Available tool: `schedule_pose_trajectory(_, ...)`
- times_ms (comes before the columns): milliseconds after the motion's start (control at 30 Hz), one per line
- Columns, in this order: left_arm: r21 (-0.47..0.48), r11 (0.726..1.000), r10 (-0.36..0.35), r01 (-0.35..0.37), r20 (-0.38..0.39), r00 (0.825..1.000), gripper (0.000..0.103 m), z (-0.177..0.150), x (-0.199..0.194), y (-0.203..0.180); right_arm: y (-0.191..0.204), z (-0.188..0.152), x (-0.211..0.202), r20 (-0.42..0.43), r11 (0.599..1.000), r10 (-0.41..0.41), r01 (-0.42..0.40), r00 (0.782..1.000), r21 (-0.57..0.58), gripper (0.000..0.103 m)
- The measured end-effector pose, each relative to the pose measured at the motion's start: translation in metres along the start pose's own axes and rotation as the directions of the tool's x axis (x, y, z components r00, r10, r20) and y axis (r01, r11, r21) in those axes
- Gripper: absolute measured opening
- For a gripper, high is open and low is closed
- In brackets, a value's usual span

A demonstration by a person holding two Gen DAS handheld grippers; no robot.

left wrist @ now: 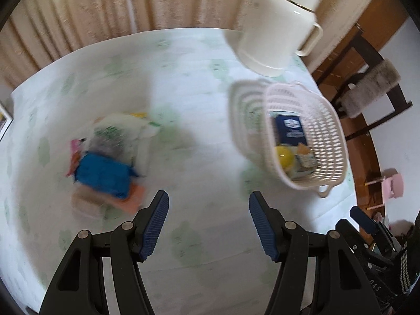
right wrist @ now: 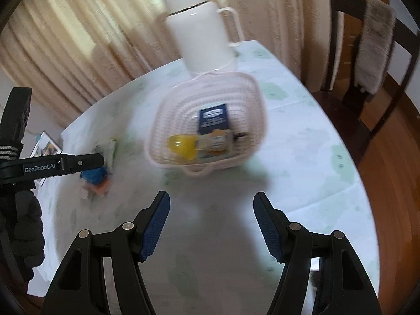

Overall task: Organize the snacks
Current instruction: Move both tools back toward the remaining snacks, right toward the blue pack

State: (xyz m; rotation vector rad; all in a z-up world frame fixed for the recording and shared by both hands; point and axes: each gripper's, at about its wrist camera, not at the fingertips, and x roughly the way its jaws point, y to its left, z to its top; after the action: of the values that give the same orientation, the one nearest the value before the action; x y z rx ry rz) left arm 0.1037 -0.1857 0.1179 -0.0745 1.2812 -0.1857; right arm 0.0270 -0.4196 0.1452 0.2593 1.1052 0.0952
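Observation:
A pale pink slotted basket (left wrist: 330, 136) (right wrist: 252, 89) stands on the table and holds a dark blue box (left wrist: 288, 130) (right wrist: 214, 119), a yellow round snack (left wrist: 283, 156) (right wrist: 179, 144) and small packets. A pile of loose snacks with a blue packet (left wrist: 103, 174) (right wrist: 93, 176) on top lies to the left of the basket. My left gripper (left wrist: 208, 223) is open and empty above the table between pile and basket. My right gripper (right wrist: 211, 225) is open and empty in front of the basket. The left gripper's side shows in the right wrist view (right wrist: 78, 164).
A white lidded jug (left wrist: 278, 23) (right wrist: 203, 29) stands behind the basket. The table (left wrist: 183, 78) (right wrist: 302, 131) has a pale cloth with green prints. A dark wooden chair (left wrist: 367, 86) (right wrist: 367, 65) stands at the right. Beige curtains hang behind.

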Motion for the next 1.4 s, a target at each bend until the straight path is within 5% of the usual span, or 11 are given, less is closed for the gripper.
schedule_pose_trajectory(533, -0.207, 0.974, 0.082, -0.088, -0.040, 0.996, 0.060, -0.042, -0.008, 0.127, 0.101, 0.000, 0.034, -0.065, 0.981, 0.092, -0.102, 0.994, -0.167, 0.067)
schedule_pose_trajectory(867, -0.275, 0.957, 0.082, -0.096, -0.062, 0.995, 0.060, -0.059, -0.006, 0.172, 0.148, -0.007, 0.063, -0.139, 0.958, 0.108, -0.140, 0.984, -0.249, 0.067)
schedule_pose_trajectory(1400, -0.359, 0.928, 0.060, -0.099, -0.118, 0.991, 0.060, -0.079, -0.004, 0.247, 0.252, 0.005, 0.134, -0.246, 0.859, 0.163, -0.259, 0.956, -0.441, 0.067)
